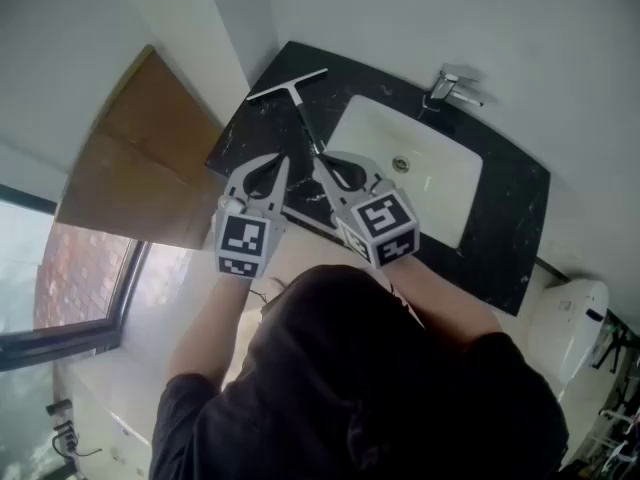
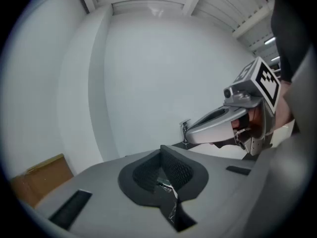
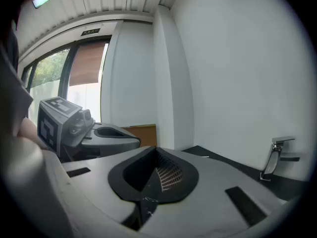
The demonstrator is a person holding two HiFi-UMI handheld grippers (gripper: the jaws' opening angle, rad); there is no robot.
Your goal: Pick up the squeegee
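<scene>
The squeegee lies on the black countertop left of the sink, its blade at the far end and its thin handle running toward me. My left gripper and right gripper hover side by side over the counter's near edge, one on each side of the handle's near end and apart from it. Both are shut with nothing between the jaws. In the left gripper view the left gripper has its pads together, and so does the right gripper in its own view. Neither gripper view shows the squeegee.
A white sink is set in the counter, with a chrome faucet behind it. A brown board leans by the wall at the left, beside a window. A white toilet stands at the right.
</scene>
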